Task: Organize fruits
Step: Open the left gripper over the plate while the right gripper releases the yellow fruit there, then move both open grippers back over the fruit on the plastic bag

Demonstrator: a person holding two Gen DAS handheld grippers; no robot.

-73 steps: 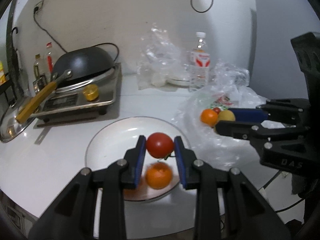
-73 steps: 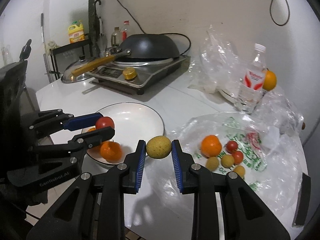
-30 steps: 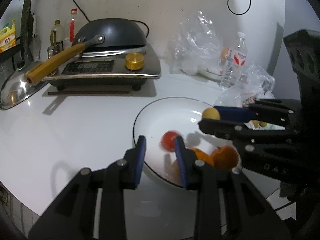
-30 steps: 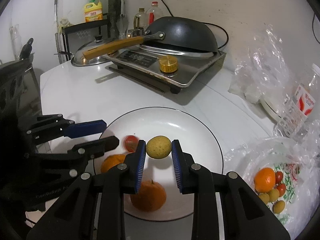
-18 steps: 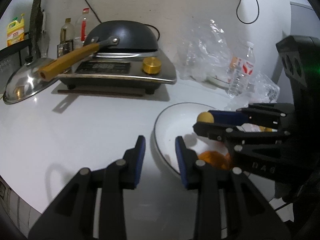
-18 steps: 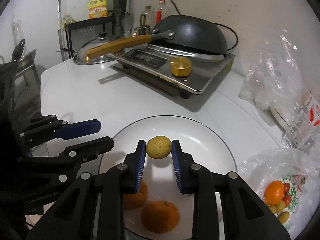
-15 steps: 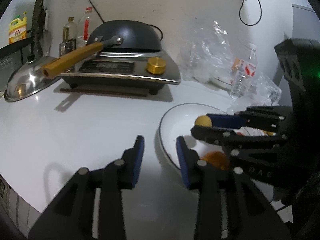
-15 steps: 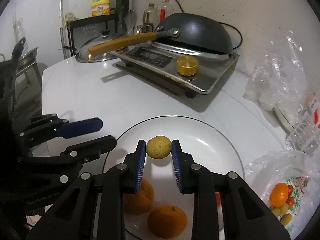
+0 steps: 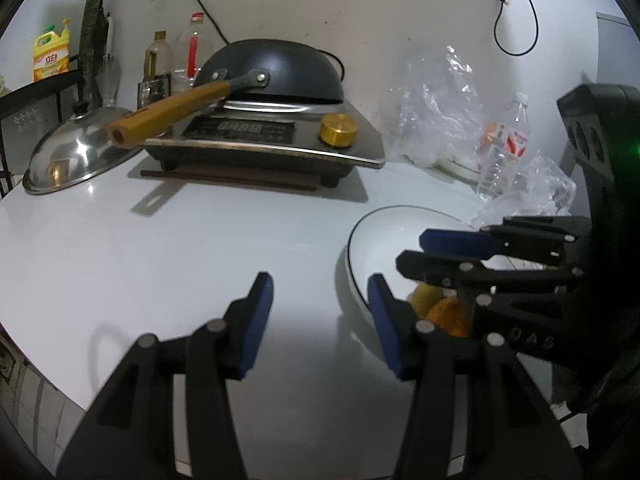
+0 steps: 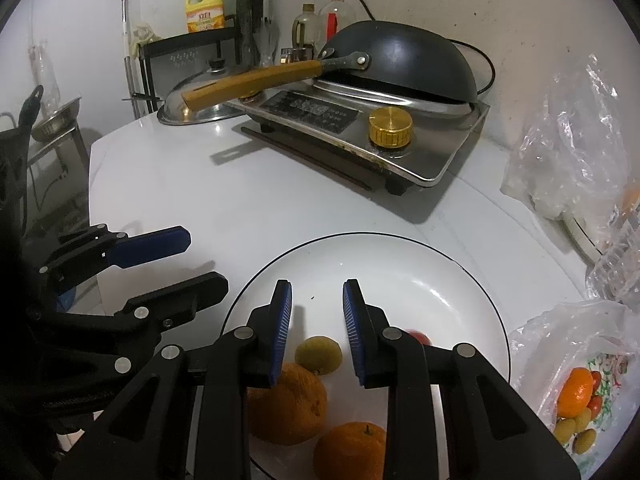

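A white plate [image 10: 404, 268] holds a yellow-green fruit [image 10: 319, 355], two oranges [image 10: 294, 408] [image 10: 349, 450] and a red tomato [image 10: 418, 337] partly hidden behind a finger. My right gripper [image 10: 317, 300] is open and empty just above the yellow-green fruit. My left gripper [image 9: 320, 300] is open and empty over the white table, left of the plate [image 9: 360, 236]. In the left wrist view the right gripper [image 9: 424, 248] reaches over the plate, with the yellow-green fruit [image 9: 425, 295] and an orange [image 9: 448, 316] below it.
An open plastic bag [image 10: 576, 380] with an orange and several small fruits lies right of the plate. An induction cooker [image 10: 360, 120] with a black wok [image 10: 400, 64] stands behind. A steel lid [image 9: 76, 156], a water bottle [image 9: 504, 148] and crumpled plastic bags [image 9: 432, 108] are farther off.
My right gripper has opened and let the yellow-green fruit fall onto the plate beside the oranges. My left gripper has opened wider and stays left of the plate.
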